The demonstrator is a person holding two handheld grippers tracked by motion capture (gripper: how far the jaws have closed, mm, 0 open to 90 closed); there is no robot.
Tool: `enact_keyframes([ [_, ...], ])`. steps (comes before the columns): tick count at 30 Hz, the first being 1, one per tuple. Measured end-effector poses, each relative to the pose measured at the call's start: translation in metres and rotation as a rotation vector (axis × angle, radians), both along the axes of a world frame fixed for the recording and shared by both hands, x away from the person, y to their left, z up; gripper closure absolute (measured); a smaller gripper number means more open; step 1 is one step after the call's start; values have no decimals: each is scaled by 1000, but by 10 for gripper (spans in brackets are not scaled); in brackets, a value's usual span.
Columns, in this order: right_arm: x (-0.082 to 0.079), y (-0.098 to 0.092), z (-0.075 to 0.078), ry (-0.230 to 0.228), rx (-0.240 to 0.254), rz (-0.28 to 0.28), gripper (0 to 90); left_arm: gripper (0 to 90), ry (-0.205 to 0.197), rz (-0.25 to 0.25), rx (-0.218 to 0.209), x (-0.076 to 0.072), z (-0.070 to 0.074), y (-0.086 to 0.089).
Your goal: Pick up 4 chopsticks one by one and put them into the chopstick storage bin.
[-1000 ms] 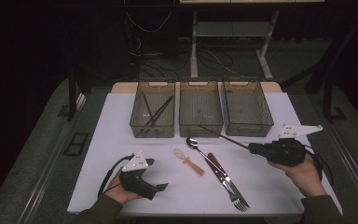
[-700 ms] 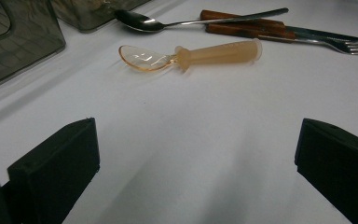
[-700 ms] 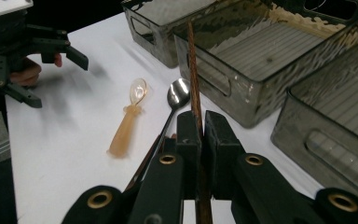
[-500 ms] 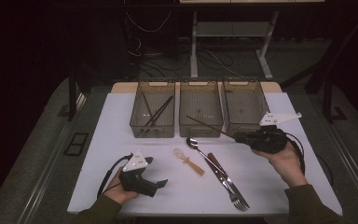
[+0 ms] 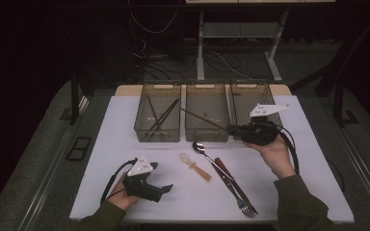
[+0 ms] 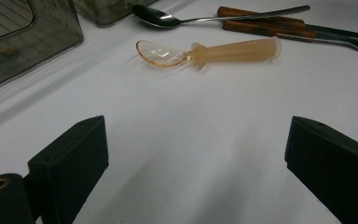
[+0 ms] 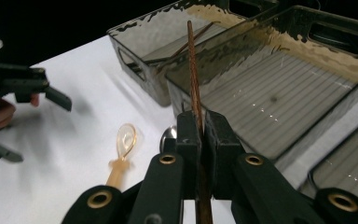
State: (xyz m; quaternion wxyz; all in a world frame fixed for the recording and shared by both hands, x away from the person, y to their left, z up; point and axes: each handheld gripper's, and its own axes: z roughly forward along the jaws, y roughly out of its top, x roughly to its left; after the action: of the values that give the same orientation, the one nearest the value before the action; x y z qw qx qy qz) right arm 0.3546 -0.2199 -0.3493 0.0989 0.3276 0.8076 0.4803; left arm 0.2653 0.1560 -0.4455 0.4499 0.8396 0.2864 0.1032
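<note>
left gripper point(image 5: 166, 188) idle on table, jaws wide, just been closing a bit, nothing between. right gripper point(image 5: 231, 129) clamps chopstick point(image 5: 203, 119) over mid bin point(image 5: 207, 135); keep it level, swing tip over left bin point(image 5: 157, 134) w/ other chopsticks point(image 5: 163, 116) before release.

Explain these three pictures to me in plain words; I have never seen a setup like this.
A person sits at a white table holding a hand-operated clamp in each hand. The high view looks down from above; the other two come from cameras riding on the clamps. The right gripper is shut on a thin brown chopstick, held over the middle bin of three. The left gripper rests open, its jaws just easing inward with nothing between them, facing a small amber plastic spoon. A metal spoon, a wooden-handled knife and a fork lie nearby.
</note>
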Motion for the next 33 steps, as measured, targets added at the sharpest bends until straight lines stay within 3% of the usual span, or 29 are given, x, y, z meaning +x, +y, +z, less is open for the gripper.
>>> enact_keyframes([
  [20, 49, 75, 18, -4, -47, -27, 850, 53, -4, -14, 4, -1, 0, -2],
  [33, 79, 111, 7, 20, -95, -83, 850, 57, -14, -29, 13, -2, 0, -2],
])
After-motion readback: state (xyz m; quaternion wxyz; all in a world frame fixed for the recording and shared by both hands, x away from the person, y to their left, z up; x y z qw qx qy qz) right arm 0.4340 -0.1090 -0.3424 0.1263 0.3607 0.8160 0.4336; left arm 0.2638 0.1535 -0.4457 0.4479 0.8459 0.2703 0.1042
